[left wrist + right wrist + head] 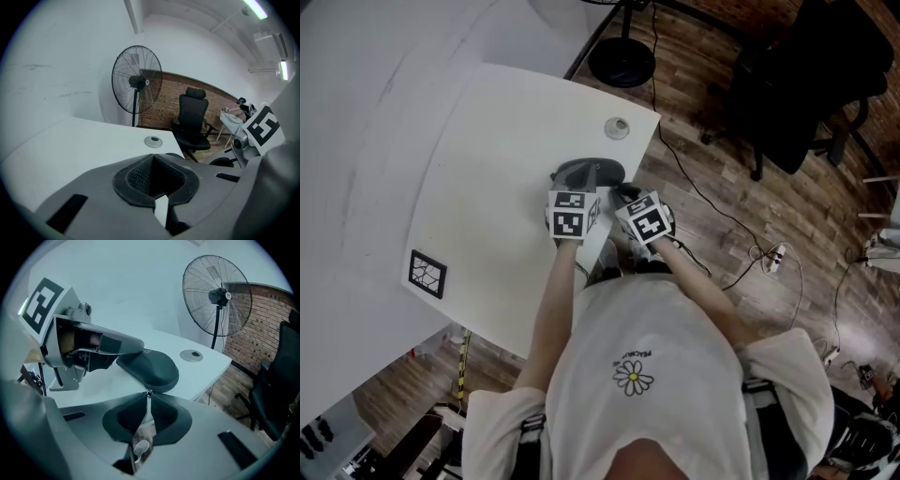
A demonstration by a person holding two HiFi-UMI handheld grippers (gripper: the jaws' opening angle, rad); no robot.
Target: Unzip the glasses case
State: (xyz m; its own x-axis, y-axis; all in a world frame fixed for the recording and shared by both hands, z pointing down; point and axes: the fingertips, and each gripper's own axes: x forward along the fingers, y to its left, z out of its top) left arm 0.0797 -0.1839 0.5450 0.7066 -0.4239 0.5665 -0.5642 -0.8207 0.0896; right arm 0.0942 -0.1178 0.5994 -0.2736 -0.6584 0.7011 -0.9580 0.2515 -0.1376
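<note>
A dark oval glasses case [150,365] lies on the white table [487,169] near its right edge; in the head view the case [591,171] shows just beyond both grippers. My left gripper [137,346] is shut and its fingers rest on top of the case's left end. In its own view the left gripper [152,158] shows closed pads with nothing between them. My right gripper [148,394] sits at the case's near edge, its pads closed on the small metal zipper pull [148,392]. The zip line itself is hidden from me.
A round cable grommet [617,127] sits in the table beyond the case. A marker tile [427,273] lies at the table's left. A standing fan [215,291] and an office chair [192,119] stand on the wooden floor past the table edge.
</note>
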